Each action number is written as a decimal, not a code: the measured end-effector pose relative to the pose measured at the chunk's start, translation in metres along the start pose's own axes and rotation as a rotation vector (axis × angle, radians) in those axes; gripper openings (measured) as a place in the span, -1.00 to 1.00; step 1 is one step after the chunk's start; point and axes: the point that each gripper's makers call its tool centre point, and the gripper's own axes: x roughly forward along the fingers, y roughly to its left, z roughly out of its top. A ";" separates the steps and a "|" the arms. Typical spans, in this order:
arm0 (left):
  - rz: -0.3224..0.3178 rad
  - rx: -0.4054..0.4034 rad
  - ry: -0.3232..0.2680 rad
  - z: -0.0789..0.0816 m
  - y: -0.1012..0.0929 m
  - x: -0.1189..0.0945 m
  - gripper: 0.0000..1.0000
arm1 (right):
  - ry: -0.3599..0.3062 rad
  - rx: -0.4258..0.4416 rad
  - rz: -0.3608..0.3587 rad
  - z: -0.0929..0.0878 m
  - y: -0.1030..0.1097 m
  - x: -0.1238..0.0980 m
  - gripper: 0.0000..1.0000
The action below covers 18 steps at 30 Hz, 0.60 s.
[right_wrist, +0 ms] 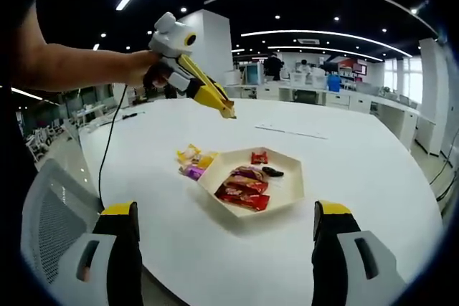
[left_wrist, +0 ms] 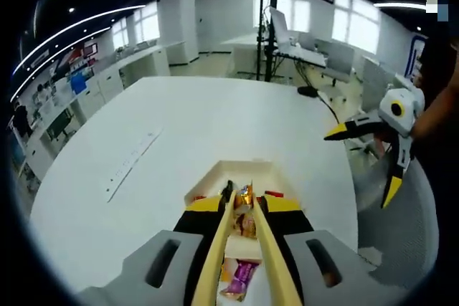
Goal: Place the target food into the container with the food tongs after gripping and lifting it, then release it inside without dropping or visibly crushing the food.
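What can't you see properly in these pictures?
- Left gripper view: the gold-wrapped snack between the tan tongs is blurred; a firm grip cannot be confirmed.
- Left gripper view: the tongs hide much of the cream hexagonal tray.
- Right gripper view: wrapper labels in the tray are too small.

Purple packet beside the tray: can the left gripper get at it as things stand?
Probably yes. The left gripper with its tongs hangs above the purple packet, which lies on the table outside the tray. Nothing covers it, though yellow packets touch it.
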 end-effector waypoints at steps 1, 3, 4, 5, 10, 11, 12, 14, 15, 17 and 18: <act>0.000 0.004 -0.002 0.003 0.000 0.002 -0.68 | -0.001 0.001 0.000 0.000 0.000 0.000 0.99; -0.013 0.010 -0.001 0.009 -0.002 0.007 -0.68 | -0.002 0.002 -0.001 0.001 0.000 0.000 0.99; -0.019 0.015 0.000 0.012 -0.002 0.012 -0.68 | -0.002 0.003 0.000 0.001 0.000 0.000 0.99; -0.022 0.021 0.002 0.015 -0.003 0.015 -0.68 | -0.002 0.003 0.001 0.001 0.000 0.000 0.99; -0.050 0.040 -0.001 0.034 -0.009 0.031 -0.69 | -0.005 0.007 -0.002 0.001 -0.001 0.000 0.99; -0.057 0.041 -0.001 0.036 -0.011 0.033 -0.69 | -0.005 0.008 -0.004 0.001 -0.001 0.000 0.99; -0.062 0.044 0.000 0.037 -0.013 0.035 -0.69 | -0.006 0.010 -0.004 0.001 -0.002 -0.001 0.99; -0.071 0.058 0.004 0.039 -0.018 0.040 -0.69 | -0.008 0.011 -0.008 0.001 -0.002 -0.001 0.99; -0.073 0.061 0.004 0.040 -0.019 0.042 -0.69 | -0.010 0.013 -0.009 0.002 -0.003 -0.001 0.99; -0.081 0.066 0.005 0.041 -0.021 0.045 -0.69 | -0.012 0.016 -0.012 0.002 -0.003 -0.001 0.99; -0.083 0.066 0.005 0.042 -0.021 0.046 -0.69 | -0.012 0.016 -0.013 0.003 -0.003 -0.002 0.99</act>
